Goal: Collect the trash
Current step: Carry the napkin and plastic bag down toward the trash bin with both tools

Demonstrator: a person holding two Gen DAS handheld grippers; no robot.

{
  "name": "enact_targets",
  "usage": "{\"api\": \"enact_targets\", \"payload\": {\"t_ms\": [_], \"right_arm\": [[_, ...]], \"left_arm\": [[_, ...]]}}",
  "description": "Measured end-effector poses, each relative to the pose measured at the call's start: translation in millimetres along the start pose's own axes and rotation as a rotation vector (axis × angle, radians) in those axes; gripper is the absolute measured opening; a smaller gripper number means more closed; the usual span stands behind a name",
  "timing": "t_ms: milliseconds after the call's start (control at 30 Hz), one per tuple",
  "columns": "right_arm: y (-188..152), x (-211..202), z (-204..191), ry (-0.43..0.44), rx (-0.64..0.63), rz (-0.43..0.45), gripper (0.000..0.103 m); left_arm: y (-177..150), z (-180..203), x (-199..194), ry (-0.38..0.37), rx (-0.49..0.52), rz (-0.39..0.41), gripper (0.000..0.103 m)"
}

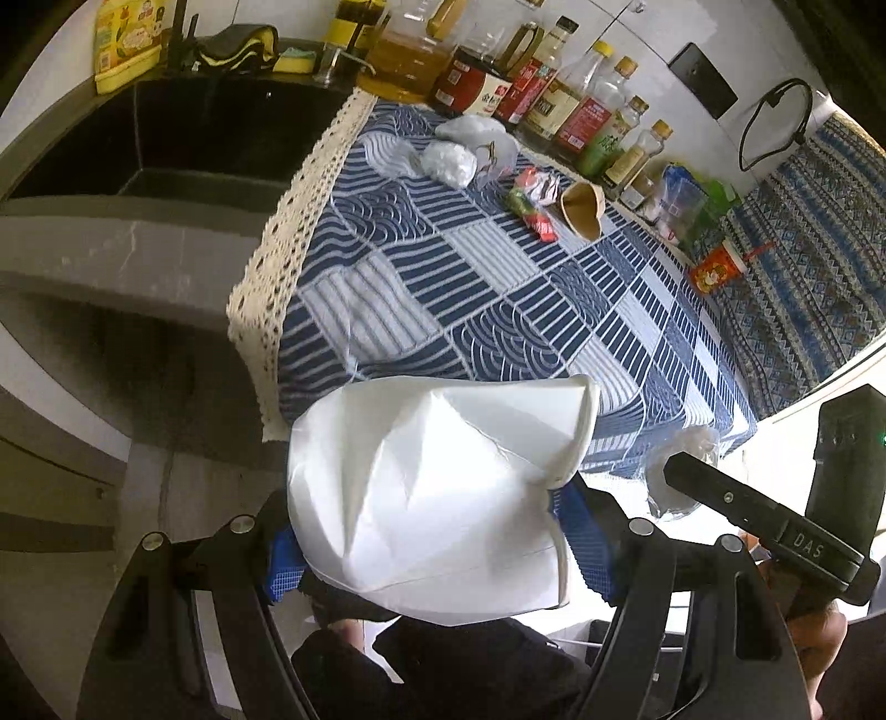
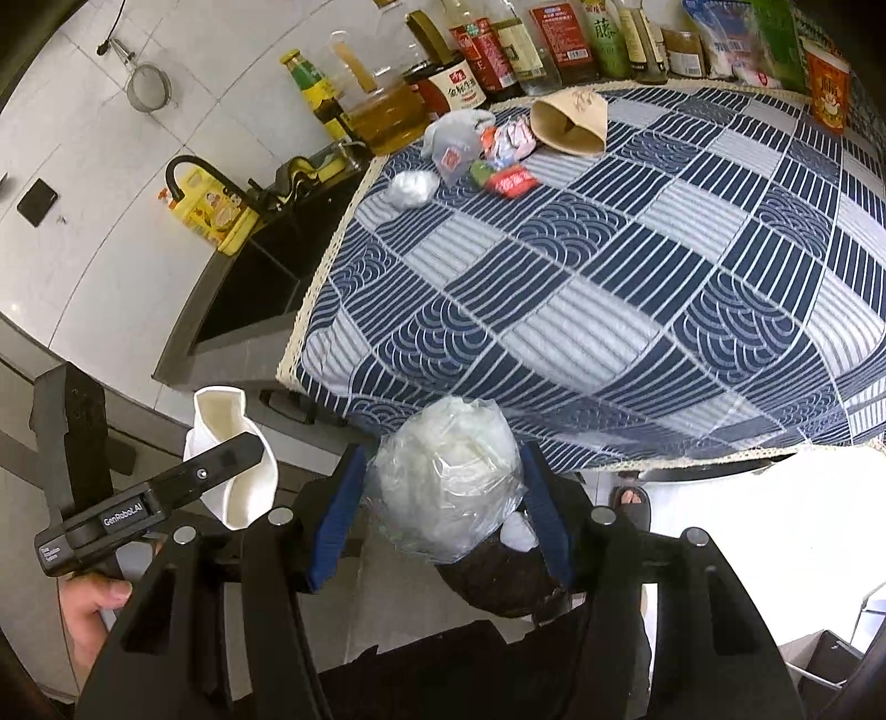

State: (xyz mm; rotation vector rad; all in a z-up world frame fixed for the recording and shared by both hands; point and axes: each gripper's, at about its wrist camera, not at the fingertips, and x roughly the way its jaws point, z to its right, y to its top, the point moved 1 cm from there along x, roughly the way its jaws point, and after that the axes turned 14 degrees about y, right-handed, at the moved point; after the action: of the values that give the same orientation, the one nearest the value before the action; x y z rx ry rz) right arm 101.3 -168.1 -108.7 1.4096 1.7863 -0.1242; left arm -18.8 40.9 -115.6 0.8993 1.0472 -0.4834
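Observation:
A crushed white paper cup (image 1: 432, 498) is clamped between the blue pads of my left gripper (image 1: 432, 537), just off the near corner of the blue patterned tablecloth (image 1: 498, 310). My right gripper (image 2: 443, 459) is shut on a clear plastic bag stuffed with white tissue (image 2: 448, 487), past the table's near edge. Each gripper shows in the other's view: the left one (image 2: 221, 459) with the cup (image 2: 243, 493), the right one (image 1: 720, 493) with the bag (image 1: 673, 493). At the table's far side lie a brown paper cup (image 2: 570, 124), a red wrapper (image 2: 512, 183), a crumpled wrapper (image 2: 509, 141), a grey bag (image 2: 454, 138) and a white wad (image 2: 410, 188).
Sauce and oil bottles (image 2: 498, 50) line the wall behind the table. A dark sink (image 2: 260, 277) with a black tap and a yellow bottle (image 2: 210, 210) lies to the left. A red cup (image 1: 714, 268) stands at the right. A sandalled foot (image 2: 628, 501) is on the floor.

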Motion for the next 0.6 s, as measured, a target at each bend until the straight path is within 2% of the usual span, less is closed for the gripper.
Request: {"api": "enact_targets", "payload": {"t_ms": [267,600], "right_arm": [[-19,19,7,0.003,0.019,-0.06,0.058],[-51,54,32,-0.004,0.077,-0.17,0.058]], "left_arm": [[-20,-2,10,-0.012,-0.004,-0.045,0.075],[-48,-9,39,0.018,-0.012,-0.141,0.075]]}}
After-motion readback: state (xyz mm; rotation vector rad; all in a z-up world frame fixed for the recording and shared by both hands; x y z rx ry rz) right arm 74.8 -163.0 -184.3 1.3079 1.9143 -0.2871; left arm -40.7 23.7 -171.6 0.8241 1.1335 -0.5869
